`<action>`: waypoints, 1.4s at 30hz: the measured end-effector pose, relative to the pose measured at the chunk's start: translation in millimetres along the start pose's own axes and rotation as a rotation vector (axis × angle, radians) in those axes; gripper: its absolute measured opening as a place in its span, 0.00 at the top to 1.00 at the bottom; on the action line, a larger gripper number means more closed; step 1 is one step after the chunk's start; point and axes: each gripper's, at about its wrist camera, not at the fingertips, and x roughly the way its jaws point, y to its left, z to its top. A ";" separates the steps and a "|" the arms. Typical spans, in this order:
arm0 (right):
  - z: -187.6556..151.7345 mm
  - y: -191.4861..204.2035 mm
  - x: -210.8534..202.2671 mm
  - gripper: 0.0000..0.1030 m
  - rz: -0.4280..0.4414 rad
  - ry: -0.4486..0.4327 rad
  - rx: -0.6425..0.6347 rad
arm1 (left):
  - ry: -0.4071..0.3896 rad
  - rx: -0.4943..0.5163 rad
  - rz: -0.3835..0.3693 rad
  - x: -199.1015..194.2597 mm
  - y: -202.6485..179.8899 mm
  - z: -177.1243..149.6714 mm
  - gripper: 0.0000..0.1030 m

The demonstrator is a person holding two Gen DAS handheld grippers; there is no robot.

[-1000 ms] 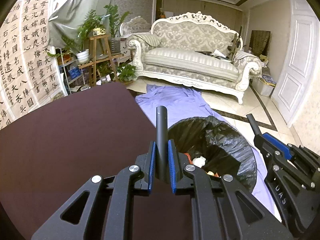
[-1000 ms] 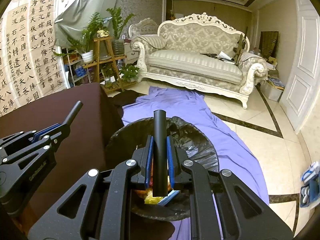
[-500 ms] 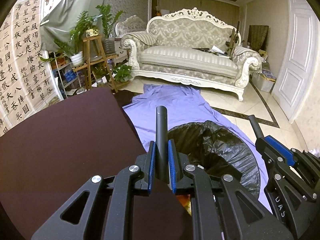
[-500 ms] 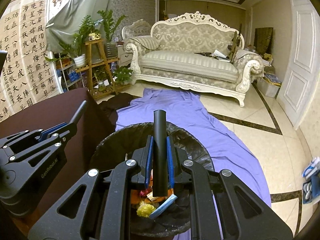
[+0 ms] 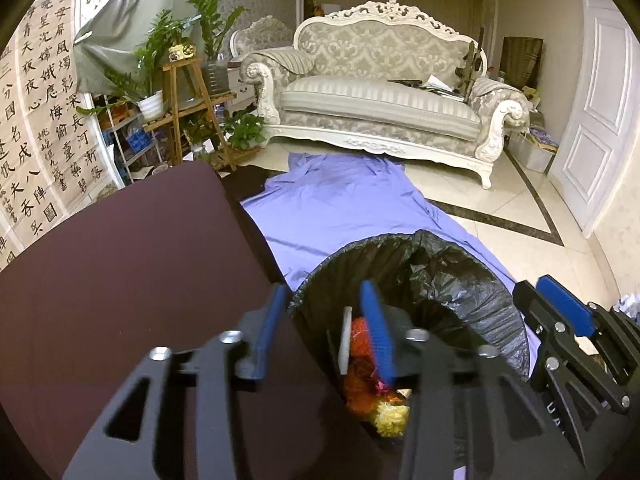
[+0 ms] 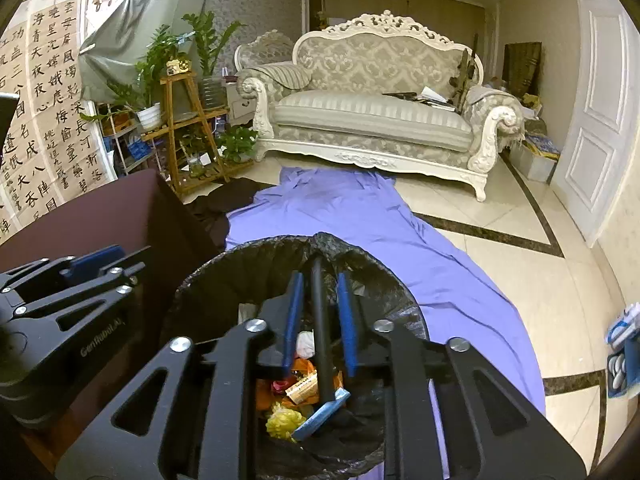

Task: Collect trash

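- Left wrist view: the left gripper (image 5: 324, 312) hangs at the near-left rim of the bin, and its jaws have just been opening. They stand apart with nothing between the blue pads, so whatever it brought has probably been let go there.
- The trash bin (image 5: 472, 280), lined with a black bag, sits on the floor against the edge of the dark table (image 5: 120, 280), close enough for rubbish to go straight from tabletop to bin.
- Orange and yellow scraps (image 5: 384, 408) already lie at the bottom, which suggests collecting is well along.
- The right gripper (image 5: 560, 312) shows at the bin's right side, over the rim.
- Right wrist view: the right gripper (image 6: 320, 312) points down into the bin's mouth, and its jaws have just been opening. A black stick (image 6: 320, 320) stands between the pads, which look clear of it, so it seems to be dropping in.
- Below lie a yellow wad (image 6: 282, 420), a blue wrapper (image 6: 320, 412) and a white crumple (image 6: 306, 340).
- The bin stands on a purple sheet (image 6: 360, 216), perhaps spread to catch misses.
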 end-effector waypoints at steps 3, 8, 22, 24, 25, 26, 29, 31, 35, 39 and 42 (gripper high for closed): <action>-0.2 -0.4 0.7 0.71 -0.011 0.003 0.000 | 0.004 0.007 0.005 1.5 0.1 -0.7 0.43; 1.6 -4.5 -2.6 0.62 -0.027 -0.006 0.014 | -0.004 -0.008 0.004 -0.6 4.2 -2.9 0.28; -6.2 -11.1 -32.8 0.39 -0.065 -0.030 0.028 | -0.065 -0.014 0.031 -31.8 12.6 -12.0 0.19; -7.5 -11.0 -40.3 0.34 -0.069 -0.037 0.032 | -0.073 -0.020 0.037 -39.6 14.5 -16.6 0.19; -8.1 -10.5 -44.1 0.34 -0.069 -0.041 0.032 | -0.073 -0.021 0.038 -44.1 16.1 -19.2 0.19; -8.8 -9.8 -48.3 0.33 -0.067 -0.046 0.032 | -0.073 -0.021 0.040 -46.3 16.7 -20.2 0.19; -10.6 -6.0 -63.5 0.30 -0.065 -0.066 0.022 | -0.082 -0.029 0.048 -60.6 21.8 -26.1 0.18; -11.6 -3.7 -71.3 0.27 -0.063 -0.079 0.018 | -0.091 -0.033 0.053 -68.5 23.5 -28.7 0.18; -13.6 2.6 -87.9 0.25 -0.058 -0.104 0.008 | -0.095 -0.043 0.055 -82.5 26.7 -33.9 0.17; -16.1 6.4 -101.0 0.25 -0.054 -0.122 0.004 | -0.098 -0.050 0.061 -94.0 30.0 -40.2 0.17; -17.8 8.9 -107.8 0.25 -0.052 -0.131 -0.001 | -0.108 -0.053 0.071 -102.7 33.0 -45.6 0.17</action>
